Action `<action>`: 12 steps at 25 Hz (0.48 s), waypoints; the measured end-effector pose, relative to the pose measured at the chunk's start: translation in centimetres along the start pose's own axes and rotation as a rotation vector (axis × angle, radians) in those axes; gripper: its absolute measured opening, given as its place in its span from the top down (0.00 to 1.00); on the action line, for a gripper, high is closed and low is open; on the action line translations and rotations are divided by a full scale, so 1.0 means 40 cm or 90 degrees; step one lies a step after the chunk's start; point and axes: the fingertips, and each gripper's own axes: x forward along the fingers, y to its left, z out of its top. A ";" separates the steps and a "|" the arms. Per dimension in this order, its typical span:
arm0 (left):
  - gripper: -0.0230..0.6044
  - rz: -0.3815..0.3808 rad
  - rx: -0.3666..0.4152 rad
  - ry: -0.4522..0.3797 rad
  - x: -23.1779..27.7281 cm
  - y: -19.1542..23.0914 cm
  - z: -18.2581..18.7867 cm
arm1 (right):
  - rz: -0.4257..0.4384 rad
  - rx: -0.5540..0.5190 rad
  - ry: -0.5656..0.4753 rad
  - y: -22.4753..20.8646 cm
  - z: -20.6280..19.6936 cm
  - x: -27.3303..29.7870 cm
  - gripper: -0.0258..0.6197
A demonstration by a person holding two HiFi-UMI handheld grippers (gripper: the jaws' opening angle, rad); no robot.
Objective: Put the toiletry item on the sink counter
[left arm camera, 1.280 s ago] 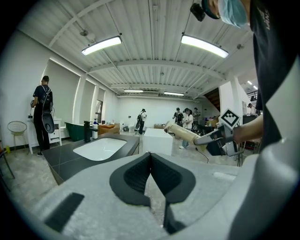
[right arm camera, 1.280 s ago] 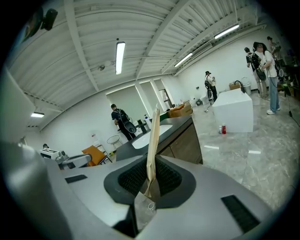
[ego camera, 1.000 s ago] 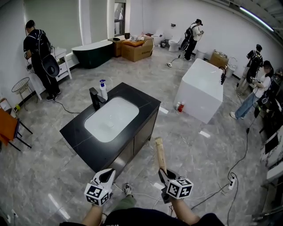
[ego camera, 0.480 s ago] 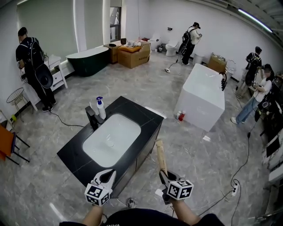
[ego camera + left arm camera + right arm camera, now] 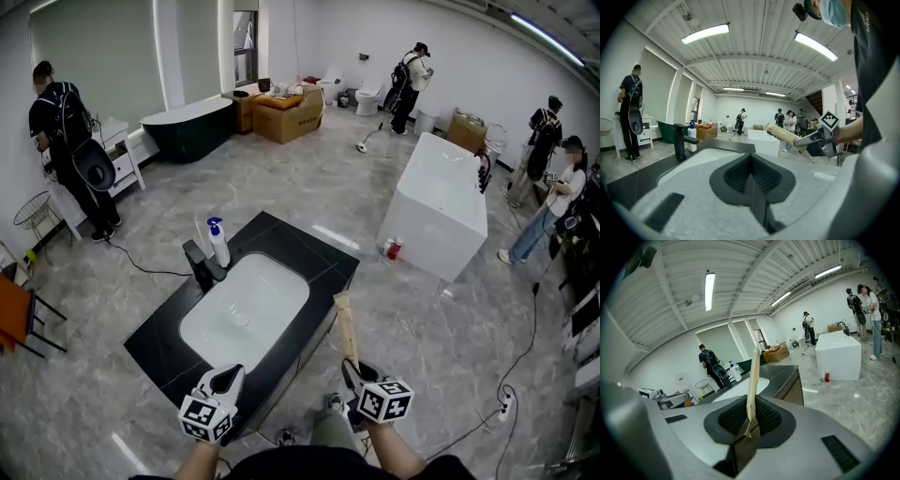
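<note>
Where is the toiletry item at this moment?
In the head view, the tan toiletry item is clamped in the right gripper, in the air close beside the sink counter.

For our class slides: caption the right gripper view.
The right gripper clamps a tan toiletry item, the black sink counter beyond.

A glossy grey marble-tile floor (image 5: pixel 309 178) spreads under plain white walls (image 5: pixel 469 47). In the middle stands a black stone sink counter (image 5: pixel 295 246) with a white basin set into it. Along the far wall sit a dark green freestanding bathtub (image 5: pixel 187 124), a large brown cardboard box (image 5: pixel 291 108) and a white toilet (image 5: pixel 368 94). A white rectangular tub (image 5: pixel 436 202) stands to the right. Long fluorescent tube lights (image 5: pixel 705 33) hang on the ribbed white ceiling.
</note>
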 end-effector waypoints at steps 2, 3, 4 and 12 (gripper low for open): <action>0.95 0.008 -0.002 0.001 0.019 0.018 -0.003 | 0.007 -0.003 0.004 -0.013 0.014 0.037 0.89; 0.95 0.014 -0.003 0.000 0.030 0.028 -0.002 | 0.011 -0.005 0.007 -0.021 0.022 0.057 0.89; 0.95 0.021 -0.004 0.000 0.042 0.040 -0.001 | 0.016 -0.007 0.009 -0.028 0.032 0.079 0.89; 0.95 0.082 -0.021 -0.010 0.158 0.108 0.045 | 0.057 -0.039 0.033 -0.099 0.150 0.234 0.89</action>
